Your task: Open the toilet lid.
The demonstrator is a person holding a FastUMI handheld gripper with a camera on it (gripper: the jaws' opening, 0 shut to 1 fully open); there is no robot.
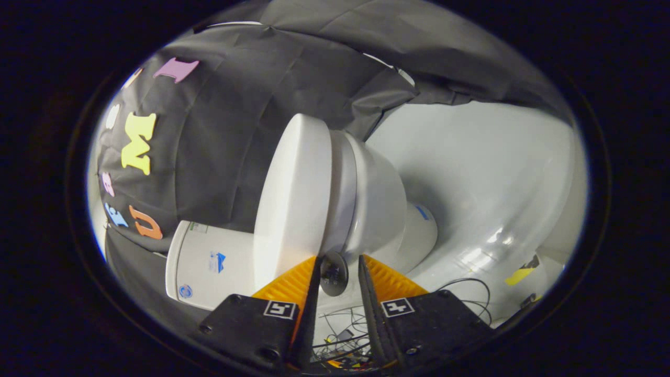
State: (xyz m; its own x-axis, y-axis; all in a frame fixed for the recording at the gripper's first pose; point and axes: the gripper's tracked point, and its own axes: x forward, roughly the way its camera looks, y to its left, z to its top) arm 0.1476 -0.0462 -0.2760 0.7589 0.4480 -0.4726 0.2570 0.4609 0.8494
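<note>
The view is rolled on its side, so the white toilet stands sideways in it. Its closed lid (pixel 293 193) lies flat on the seat (pixel 343 188) and bowl (pixel 379 204), and the tank (pixel 209 264) sits beyond the lid's hinge end. My gripper (pixel 338 260) is open at the lid's front edge. One finger (pixel 293 285) lies over the lid's top face and the other (pixel 390 280) is on the bowl side, so the lid's edge and the rim stand in the gap between them. A small dark disc (pixel 333 273) shows in that gap. Whether the fingers touch the lid I cannot tell.
Black cloth (pixel 235 120) hangs behind the toilet and tank. A glossy white floor (pixel 481 178) spreads past the bowl, with thin black cables (pixel 471 290) and a yellow tag (pixel 518 275) lying on it. More tangled wires (pixel 343 340) lie under the fingers.
</note>
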